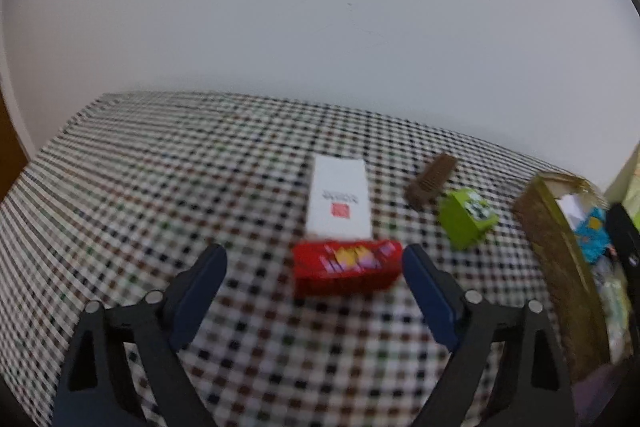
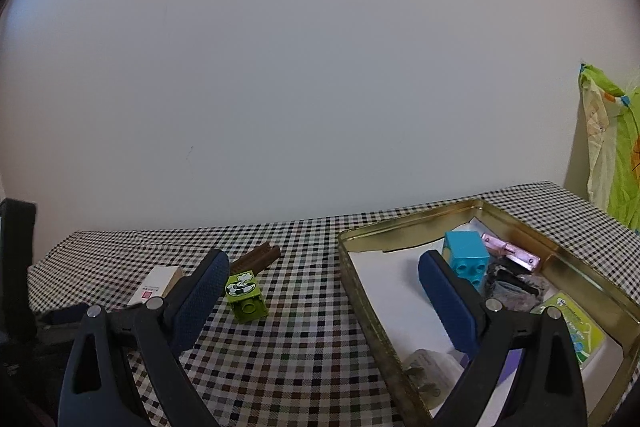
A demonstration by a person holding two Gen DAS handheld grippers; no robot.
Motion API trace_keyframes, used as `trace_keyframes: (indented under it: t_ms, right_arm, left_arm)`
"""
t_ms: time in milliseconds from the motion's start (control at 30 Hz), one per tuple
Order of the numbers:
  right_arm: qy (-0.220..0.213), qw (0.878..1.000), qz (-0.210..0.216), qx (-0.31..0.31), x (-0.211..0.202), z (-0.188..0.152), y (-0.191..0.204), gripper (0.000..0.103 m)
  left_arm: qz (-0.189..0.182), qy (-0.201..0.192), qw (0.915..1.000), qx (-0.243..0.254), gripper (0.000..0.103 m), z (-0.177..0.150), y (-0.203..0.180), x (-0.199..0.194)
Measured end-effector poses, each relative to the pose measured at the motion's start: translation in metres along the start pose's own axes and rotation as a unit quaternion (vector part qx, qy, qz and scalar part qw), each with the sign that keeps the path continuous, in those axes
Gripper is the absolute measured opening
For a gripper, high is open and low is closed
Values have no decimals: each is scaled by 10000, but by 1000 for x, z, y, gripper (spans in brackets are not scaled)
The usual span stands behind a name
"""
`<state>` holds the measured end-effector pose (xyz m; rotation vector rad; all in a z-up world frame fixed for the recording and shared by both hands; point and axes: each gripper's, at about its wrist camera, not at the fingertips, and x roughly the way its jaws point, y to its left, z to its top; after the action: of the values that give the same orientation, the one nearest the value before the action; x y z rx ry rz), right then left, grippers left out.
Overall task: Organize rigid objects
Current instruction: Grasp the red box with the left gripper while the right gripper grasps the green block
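Observation:
My left gripper (image 1: 314,255) is open, low over the checked tablecloth. A red snack box (image 1: 347,267) lies between its fingertips, close to the right finger (image 1: 428,287) and well clear of the left one. Just behind the red box lies a white box (image 1: 339,201) with a red mark. A brown comb-like piece (image 1: 430,183) and a green toy brick (image 1: 466,219) lie to the right. My right gripper (image 2: 324,259) is open and empty, straddling the near left rim of a gold tin (image 2: 400,221). The green brick (image 2: 246,295) sits beside its left finger.
The tin (image 1: 552,227) holds a blue brick (image 2: 466,257), a pink metal piece (image 2: 510,251), a dark fuzzy item (image 2: 516,291), a green card (image 2: 572,323) and a plug (image 2: 428,367). A green bag (image 2: 612,147) hangs at the far right. A white wall backs the table.

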<state>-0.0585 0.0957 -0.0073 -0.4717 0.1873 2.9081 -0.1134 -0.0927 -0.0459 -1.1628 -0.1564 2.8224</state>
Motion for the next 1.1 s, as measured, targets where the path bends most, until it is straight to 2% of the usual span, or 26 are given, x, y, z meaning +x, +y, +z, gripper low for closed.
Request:
trace_keyframes:
  t_ms: [167, 233, 367, 433, 500, 533, 633, 733, 800, 1033, 1100]
  right_arm:
    - [8, 9999, 66, 91, 4, 1, -3, 97]
    - [43, 9999, 73, 136, 6, 1, -6, 97]
    - [113, 9997, 103, 187, 11, 0, -11, 97]
    - [127, 9997, 107, 164, 11, 0, -11, 97]
    - [146, 9998, 114, 95, 13, 0, -10, 97]
    - [157, 9998, 125, 50, 13, 0, -8, 97]
    - [202, 9996, 191, -85, 16, 0, -3, 97]
    - [325, 9988, 317, -166, 23, 0, 5, 97]
    - [435, 9980, 404, -209, 30, 0, 10, 97]
    - [1180, 9893, 679, -524, 68, 0, 44, 97]
    - [1448, 9850, 661, -661, 85, 0, 54, 97]
  left_arm:
    - [118, 295, 9985, 447, 91, -4, -20, 16]
    - [4, 370, 9988, 317, 91, -2, -22, 23]
    - [63, 591, 9982, 86, 91, 5, -17, 38]
    - [29, 557, 9984, 52, 89, 3, -15, 37]
    - [54, 538, 9985, 14, 78, 3, -13, 36]
    - [38, 513, 9987, 2, 69, 2, -11, 35]
    - [22, 491, 9988, 74, 69, -1, -9, 28]
    - [212, 487, 9985, 110, 67, -4, 2, 12]
    - [95, 361, 9993, -8, 67, 0, 9, -1]
    - [57, -27, 9977, -670, 67, 10, 38, -17]
    - [189, -110, 9973, -708, 67, 9, 37, -22]
